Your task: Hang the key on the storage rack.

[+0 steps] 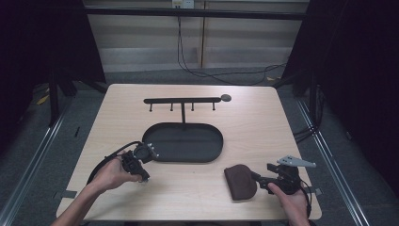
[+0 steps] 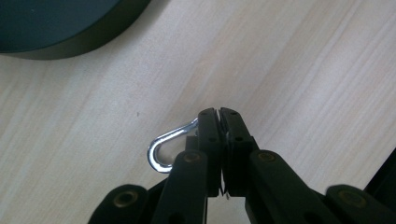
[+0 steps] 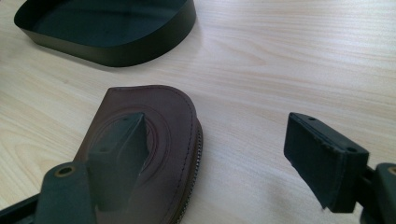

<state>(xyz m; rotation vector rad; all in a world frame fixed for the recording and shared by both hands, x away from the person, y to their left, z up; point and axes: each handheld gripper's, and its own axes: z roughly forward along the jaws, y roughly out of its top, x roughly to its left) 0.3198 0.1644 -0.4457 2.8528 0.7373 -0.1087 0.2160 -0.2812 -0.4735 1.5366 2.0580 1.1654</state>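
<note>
Your left gripper (image 2: pixel 218 112) has its jaws pressed together on the straight end of a small silver hook (image 2: pixel 164 148); in the left gripper view the curved, shiny bend of the hook sticks out to the left of the jaw tips, low over the pale wooden table (image 2: pixel 303 70), and you cannot tell from that view whether the bend touches the wood. In the high view that same gripper (image 1: pixel 142 179) sits at the near left of the table, just in front of the left end of the black oval tray (image 1: pixel 183 157), with your left hand (image 1: pixel 110 175) wrapped around its body. Your right gripper (image 3: pixel 219 154) stands wide apart and grips nothing: its left jaw hangs over the brown leather pouch (image 3: pixel 173 126), its right jaw over bare wood beside it. The pouch lies flat at the near right of the table, well apart from the hook, its zipped edge turned toward the gap between the jaws. Behind the tray, a black rack (image 1: pixel 182 100) with short pegs stands on a post.
</note>
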